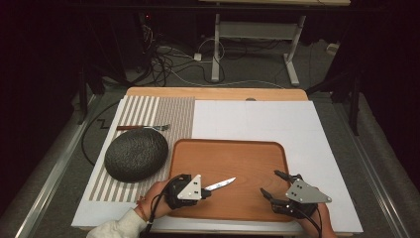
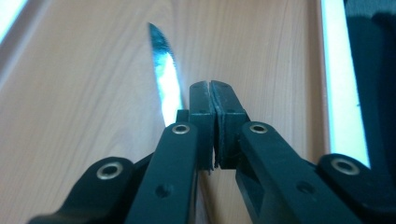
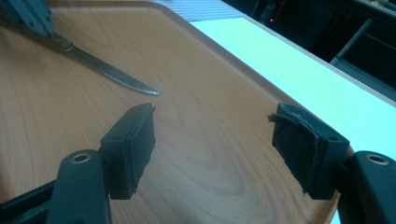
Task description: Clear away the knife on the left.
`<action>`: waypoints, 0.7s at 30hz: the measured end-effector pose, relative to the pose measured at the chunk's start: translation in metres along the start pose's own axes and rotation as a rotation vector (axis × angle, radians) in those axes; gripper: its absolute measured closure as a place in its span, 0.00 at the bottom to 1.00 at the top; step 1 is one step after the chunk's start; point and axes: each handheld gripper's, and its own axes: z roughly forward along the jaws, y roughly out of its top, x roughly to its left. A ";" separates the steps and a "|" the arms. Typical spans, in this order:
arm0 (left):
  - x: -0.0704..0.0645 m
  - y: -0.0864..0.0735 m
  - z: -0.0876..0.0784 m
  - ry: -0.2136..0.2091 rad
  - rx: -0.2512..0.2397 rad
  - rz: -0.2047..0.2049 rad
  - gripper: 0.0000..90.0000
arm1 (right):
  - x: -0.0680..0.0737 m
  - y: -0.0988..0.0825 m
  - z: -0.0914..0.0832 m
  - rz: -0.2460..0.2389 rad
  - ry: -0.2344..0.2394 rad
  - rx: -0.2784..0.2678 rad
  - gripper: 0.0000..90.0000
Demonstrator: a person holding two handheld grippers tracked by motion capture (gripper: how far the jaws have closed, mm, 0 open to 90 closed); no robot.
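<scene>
Knife [image 1: 220, 184]: held over the wooden tray [image 1: 233, 151] by the left gripper [image 1: 204, 191], whose jaws are pressed together on the handle end, with the blade projecting toward the tray's centre. In the left gripper view the serrated blade [image 2: 166, 77] extends forward along the left side of the closed jaws, above the tray's wood grain; whether the tip touches the tray cannot be determined. The right gripper [image 1: 273, 186] is positioned over the tray's near right corner with its jaws spread wide and nothing between them. In the right gripper view the pads [image 3: 133, 140] stand well apart above the tray surface, and the knife tip [image 3: 116, 77] lies beyond them at upper left. Left of the tray, a dark, rough-surfaced round object [image 1: 136, 154] sits on a striped placemat [image 1: 173, 111]. A fork [image 1: 143, 127] lies on the mat just behind that object. A white sheet [image 1: 277, 121] covers the table under and to the right of the tray.
</scene>
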 end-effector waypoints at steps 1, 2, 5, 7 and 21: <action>0.000 0.001 0.003 0.000 0.012 0.013 0.95 | 0.000 0.000 0.000 0.001 -0.002 0.001 0.34; 0.000 0.002 0.005 0.015 0.044 0.008 0.95 | 0.000 -0.001 0.000 0.001 -0.002 0.003 0.34; 0.003 0.003 0.013 0.009 0.071 0.037 0.95 | 0.000 -0.001 0.000 0.004 -0.001 0.009 0.34; 0.005 0.002 0.015 0.009 0.068 0.031 0.95 | 0.000 -0.002 0.000 0.004 0.000 0.010 0.34; 0.010 -0.011 0.007 0.048 0.074 0.000 0.97 | -0.001 -0.002 0.000 0.002 -0.005 0.013 0.34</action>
